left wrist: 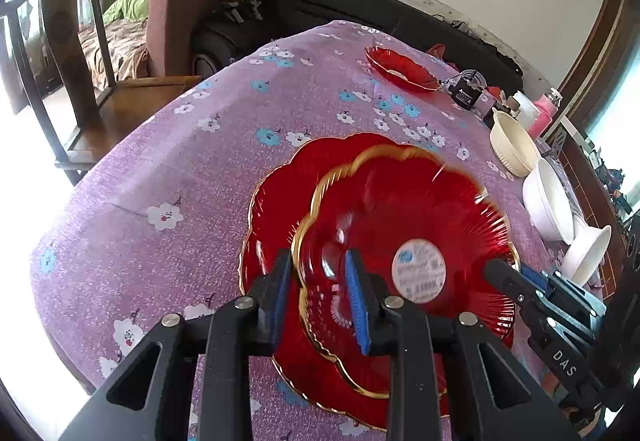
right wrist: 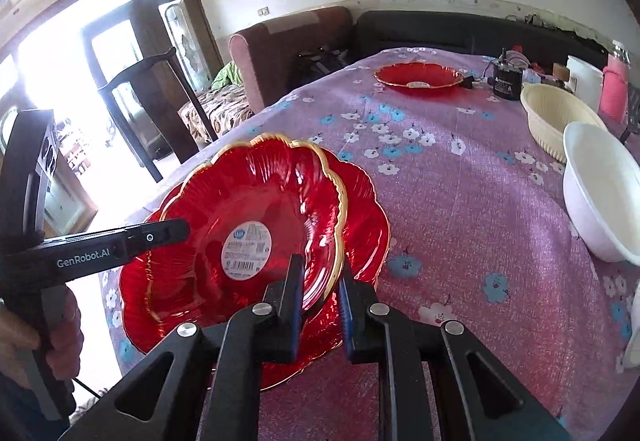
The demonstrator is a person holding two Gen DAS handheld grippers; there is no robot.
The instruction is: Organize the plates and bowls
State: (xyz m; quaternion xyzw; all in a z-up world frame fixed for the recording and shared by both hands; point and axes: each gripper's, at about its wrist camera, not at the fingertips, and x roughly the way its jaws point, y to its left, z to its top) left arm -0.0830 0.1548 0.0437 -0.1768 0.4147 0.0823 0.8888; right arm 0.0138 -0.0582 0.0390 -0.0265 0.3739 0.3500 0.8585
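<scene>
Two red glass plates with scalloped gold rims lie stacked on the purple floral surface point(left wrist: 168, 145): upper plate point(left wrist: 404, 225), lower plate point(left wrist: 272, 225). Left gripper point(left wrist: 318, 273) and right gripper point(right wrist: 318, 281) each straddle the ribbed upper plate's rim, jaws slightly parted, pads apparently clear.

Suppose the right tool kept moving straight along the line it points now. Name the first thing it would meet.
Most likely the upper red plate: its gold rim already sits between the fingers of the right tool, and it lies on a second red plate. Whether the pads touch that rim is unclear.
</scene>
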